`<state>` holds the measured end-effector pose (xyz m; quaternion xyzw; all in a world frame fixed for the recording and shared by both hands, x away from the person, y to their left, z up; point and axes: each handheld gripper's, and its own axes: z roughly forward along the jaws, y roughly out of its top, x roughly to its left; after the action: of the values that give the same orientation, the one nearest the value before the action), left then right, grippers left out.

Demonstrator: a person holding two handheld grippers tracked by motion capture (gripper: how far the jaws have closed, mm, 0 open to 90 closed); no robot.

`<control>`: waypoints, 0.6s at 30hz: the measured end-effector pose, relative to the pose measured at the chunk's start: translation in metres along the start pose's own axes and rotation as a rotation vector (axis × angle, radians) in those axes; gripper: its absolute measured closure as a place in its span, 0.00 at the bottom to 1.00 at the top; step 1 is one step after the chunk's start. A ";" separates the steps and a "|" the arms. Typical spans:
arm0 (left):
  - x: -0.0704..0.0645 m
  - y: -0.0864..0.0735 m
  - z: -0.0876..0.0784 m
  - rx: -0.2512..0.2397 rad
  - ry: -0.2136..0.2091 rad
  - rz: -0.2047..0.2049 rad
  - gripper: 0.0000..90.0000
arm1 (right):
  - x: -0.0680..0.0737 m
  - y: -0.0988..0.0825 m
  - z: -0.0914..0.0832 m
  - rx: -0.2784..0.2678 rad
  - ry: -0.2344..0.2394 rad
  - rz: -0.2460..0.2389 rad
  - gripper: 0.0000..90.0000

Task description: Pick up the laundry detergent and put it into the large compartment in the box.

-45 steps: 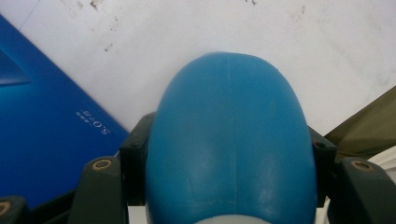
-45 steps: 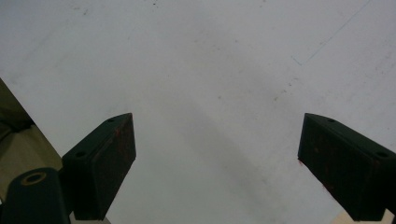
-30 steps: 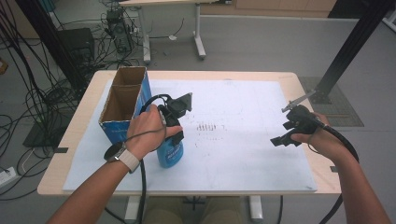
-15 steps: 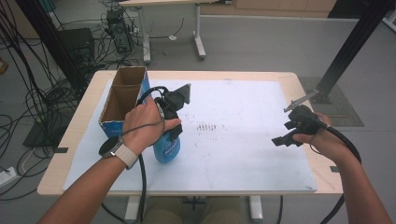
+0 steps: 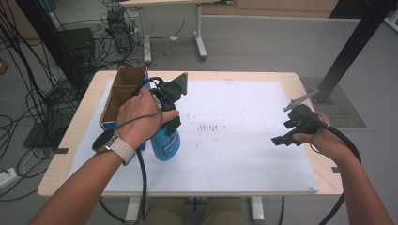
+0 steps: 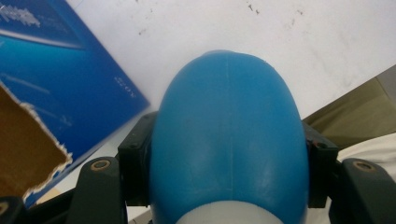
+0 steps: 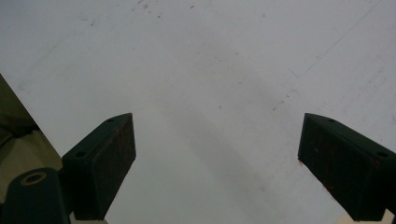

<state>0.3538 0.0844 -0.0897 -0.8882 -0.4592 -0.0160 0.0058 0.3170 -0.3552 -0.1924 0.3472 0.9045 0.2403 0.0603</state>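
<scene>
On the left part of the light wooden desk (image 5: 65, 154), which carried a big white sheet (image 5: 244, 140) w/ faint dark marks near its middle, a blue plastic bottle (image 5: 165, 143) w/ a printed label stood upright just beside an open cardboard box w/ blue sides (image 5: 123, 96). The left gripper (image 5: 171, 119), black, held in the person's left hand (image 5: 138, 117) w/ a light-strapped watch (image 5: 111, 144) at the wrist, was closed around the bottle's upper part. Left gripper view: the bottle's rounded blue body (image 6: 229, 140) sat between the two jaws, both pressed against its sides, a whitish band at its near end; the box's blue wall (image 6: 56, 84) and torn cardboard edge lay close at left, white sheet beyond. A black cable (image 5: 141, 173) trailed from that gripper down past the forearm

Well apart, at the desk's right side, the right hand (image 5: 324, 140) held the right gripper (image 5: 281, 133) low over the white sheet, touching nothing as far as visible. Right gripper view: its two black jaws (image 7: 215, 168) stood spread wide, bare sheet between them, nothing gripped. Its cable (image 5: 345, 145) looped back along the right forearm. Beyond the desk: grey floor, cable tangles at left, another table's legs
</scene>
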 end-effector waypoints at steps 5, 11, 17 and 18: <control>-0.002 0.002 -0.014 0.003 0.011 -0.026 0.41 | -0.001 0.002 0.001 -0.011 0.005 -0.010 0.13; -0.001 0.003 -0.029 0.005 0.017 -0.073 0.41 | -0.002 0.003 0.002 -0.020 0.012 -0.019 0.12; 0.002 0.006 -0.047 0.011 0.027 -0.116 0.41 | -0.006 0.003 0.003 -0.027 0.019 -0.022 0.12; 0.002 0.006 -0.049 0.012 0.028 -0.123 0.41 | -0.007 0.002 0.003 -0.030 0.020 -0.024 0.12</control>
<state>0.3588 0.0810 -0.0407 -0.8579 -0.5129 -0.0263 0.0164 0.3240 -0.3571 -0.1941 0.3328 0.9055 0.2565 0.0595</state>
